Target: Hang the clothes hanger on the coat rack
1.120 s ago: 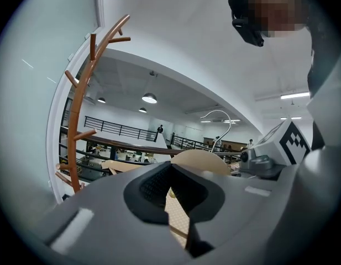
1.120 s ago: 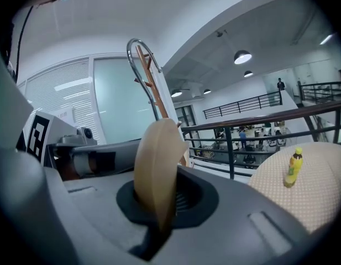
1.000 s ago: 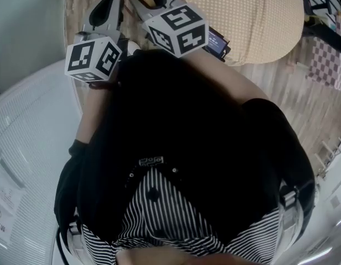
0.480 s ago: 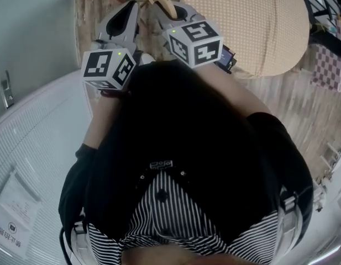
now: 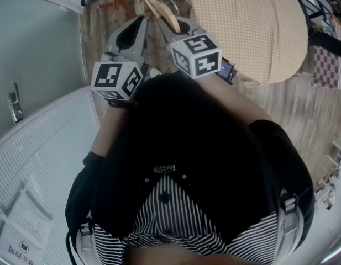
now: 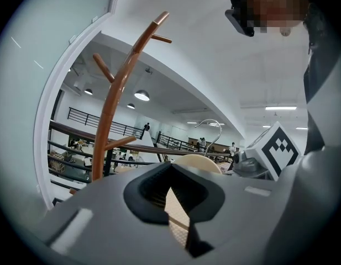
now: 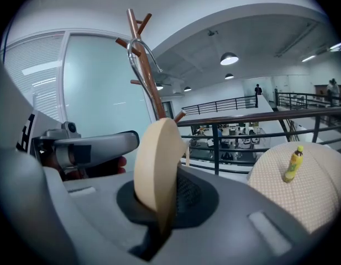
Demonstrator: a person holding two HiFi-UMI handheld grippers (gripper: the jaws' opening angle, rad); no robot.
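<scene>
A pale wooden clothes hanger [image 7: 156,167] stands on edge between the jaws of my right gripper [image 7: 162,200], which is shut on it. Its metal hook [image 7: 142,51] rises in front of the upper pegs of the brown coat rack [image 7: 155,95]. In the left gripper view the hook [image 6: 214,127] is right of the coat rack [image 6: 112,109], apart from it. My left gripper [image 6: 173,195] shows a narrow wedge-shaped gap with nothing held. In the head view both grippers, left [image 5: 140,24] and right [image 5: 167,24], point side by side at the hanger [image 5: 156,7].
A beige beanbag [image 7: 308,192] with a yellow bottle [image 7: 292,163] on it sits to the right. A black railing [image 7: 258,120] runs behind the rack. A frosted glass wall [image 5: 37,48] stands at the left. The person's body in dark clothes fills the lower head view.
Both grippers have moved forward together with the hanger. In the head view more of the coat rack and the glass wall's frame has come into sight at the top.
</scene>
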